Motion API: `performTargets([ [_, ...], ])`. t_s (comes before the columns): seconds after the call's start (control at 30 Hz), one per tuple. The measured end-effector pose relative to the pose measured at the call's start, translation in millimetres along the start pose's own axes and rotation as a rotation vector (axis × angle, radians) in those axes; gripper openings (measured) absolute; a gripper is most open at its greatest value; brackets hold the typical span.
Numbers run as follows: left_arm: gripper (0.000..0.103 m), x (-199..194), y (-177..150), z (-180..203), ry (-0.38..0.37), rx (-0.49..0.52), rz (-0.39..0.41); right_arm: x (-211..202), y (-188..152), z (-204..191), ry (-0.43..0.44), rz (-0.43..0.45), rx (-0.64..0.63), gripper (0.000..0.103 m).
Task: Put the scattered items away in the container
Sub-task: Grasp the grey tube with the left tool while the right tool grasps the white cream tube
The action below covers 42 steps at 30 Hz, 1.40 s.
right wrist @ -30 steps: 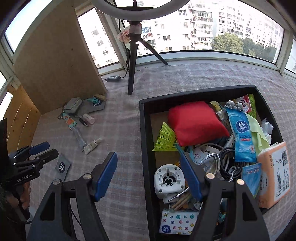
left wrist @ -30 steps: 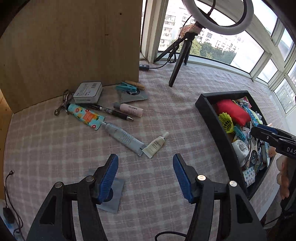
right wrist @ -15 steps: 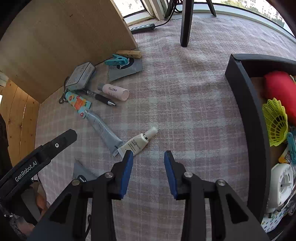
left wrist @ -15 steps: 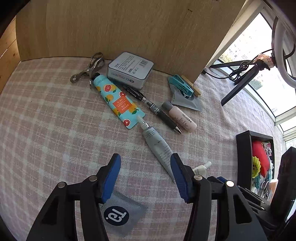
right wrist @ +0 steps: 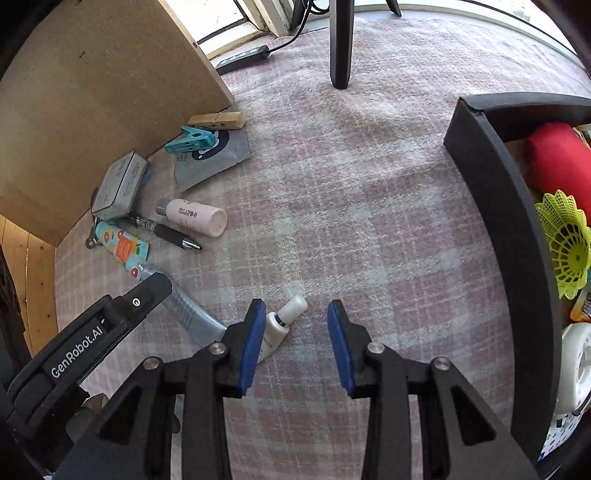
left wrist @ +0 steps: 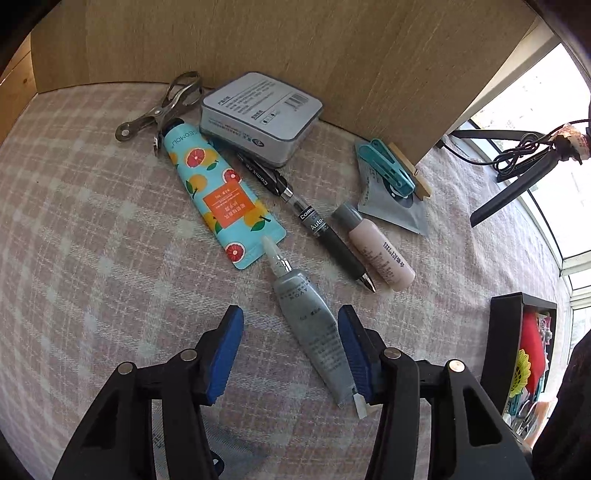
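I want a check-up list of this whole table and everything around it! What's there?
Surface: pink checked cloth.
Job's things: grey tube, fruit-print tube, pen, pink bottle, tin, small white tube; black container nearly full.
Clutter: metal clip, teal peg, wooden peg.
Grippers: left gripper open around grey tube; right gripper open beside small white tube.
Cables: black cord.
Surroundings: wooden board, windows.

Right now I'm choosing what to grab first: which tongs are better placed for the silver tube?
Left. The left tongs are open with the silver tube between their pads. The right tongs sit open by the small white tube.
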<state>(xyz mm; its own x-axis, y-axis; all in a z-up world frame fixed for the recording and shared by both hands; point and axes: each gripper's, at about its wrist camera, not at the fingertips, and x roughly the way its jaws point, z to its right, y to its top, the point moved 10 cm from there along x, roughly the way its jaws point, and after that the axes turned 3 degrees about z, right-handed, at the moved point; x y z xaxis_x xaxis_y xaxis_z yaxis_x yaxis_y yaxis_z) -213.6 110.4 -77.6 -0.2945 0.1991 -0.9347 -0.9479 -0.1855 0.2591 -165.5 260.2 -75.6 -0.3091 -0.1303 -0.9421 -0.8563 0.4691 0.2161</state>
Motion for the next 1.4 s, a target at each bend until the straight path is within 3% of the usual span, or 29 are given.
performTargets([
  [0.2, 0.048, -2, 1, 1, -0.004, 0.006, 0.001, -2, -7, -6, 0.025, -0.017, 0.036, 0.035],
  [0.4, 0.045, -2, 1, 0, 0.015, 0.031, 0.018, 0, -14, -13, -0.026, 0.000, 0.034, 0.034],
  [0.57, 0.040, -3, 3, 1, 0.017, 0.050, 0.028, 3, -17, -26, -0.072, 0.040, -0.030, 0.019],
  [0.77, 0.032, -4, 0, 2, 0.011, 0.091, 0.031, 5, -21, -31, -0.037, 0.037, -0.077, 0.017],
  [0.97, 0.033, -7, -6, -4, -0.007, 0.043, -0.008, 3, 0, -18, -0.014, 0.006, -0.076, 0.017],
  [1.13, 0.035, -8, -7, -1, 0.003, 0.048, 0.012, 4, 0, -21, -0.024, 0.005, -0.124, 0.017],
  [1.2, 0.029, -9, -6, 0, 0.001, 0.040, 0.024, 4, 0, -22, -0.021, 0.005, -0.128, 0.017],
  [1.27, 0.016, -9, -8, 1, -0.050, 0.024, 0.021, 9, -5, -26, -0.007, 0.002, -0.125, 0.017],
  [1.4, 0.009, -11, -8, 3, -0.120, 0.013, 0.007, 10, -4, -16, 0.019, 0.001, -0.113, 0.016],
])
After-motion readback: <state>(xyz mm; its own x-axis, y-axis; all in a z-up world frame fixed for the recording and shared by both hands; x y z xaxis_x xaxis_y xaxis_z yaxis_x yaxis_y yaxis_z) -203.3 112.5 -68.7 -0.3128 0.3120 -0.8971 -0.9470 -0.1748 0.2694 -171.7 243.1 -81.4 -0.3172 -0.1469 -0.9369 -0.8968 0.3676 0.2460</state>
